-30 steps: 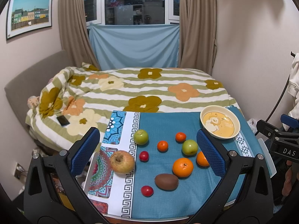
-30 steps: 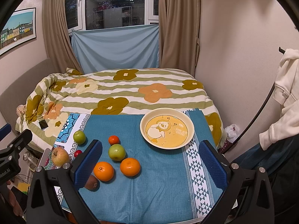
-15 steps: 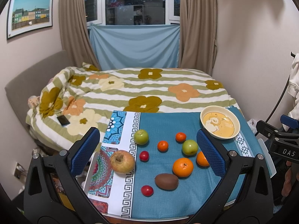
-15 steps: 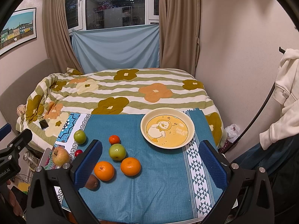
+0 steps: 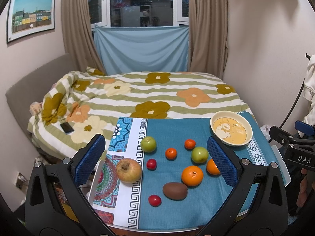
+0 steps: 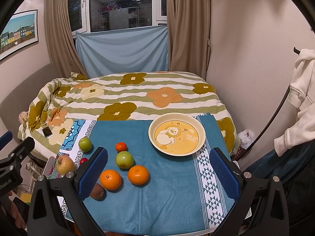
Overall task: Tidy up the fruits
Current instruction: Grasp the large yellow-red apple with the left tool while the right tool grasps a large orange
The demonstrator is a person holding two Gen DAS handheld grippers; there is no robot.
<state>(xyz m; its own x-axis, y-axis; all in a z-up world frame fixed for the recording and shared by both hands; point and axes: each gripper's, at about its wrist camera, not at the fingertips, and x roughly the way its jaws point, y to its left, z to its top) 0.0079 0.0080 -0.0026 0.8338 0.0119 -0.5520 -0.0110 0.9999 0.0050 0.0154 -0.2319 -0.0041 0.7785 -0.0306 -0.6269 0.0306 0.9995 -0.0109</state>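
Nothing picked yet: my left gripper (image 5: 155, 159) and right gripper (image 6: 159, 169) hover agape and empty; next, descend on an orange (image 6: 138, 174) for the duck plate (image 6: 202, 135).

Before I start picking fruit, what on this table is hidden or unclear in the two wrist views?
- Right wrist view: the kiwi is half covered by the right gripper's left finger; the red fruit peeks out beside it, and the other red one is not visible.
- Left wrist view: one orange is partly hidden behind the left gripper's right finger.
- Both views: the table's near edge is blocked by the gripper bodies.
- The bowl's printed text is too small to read.
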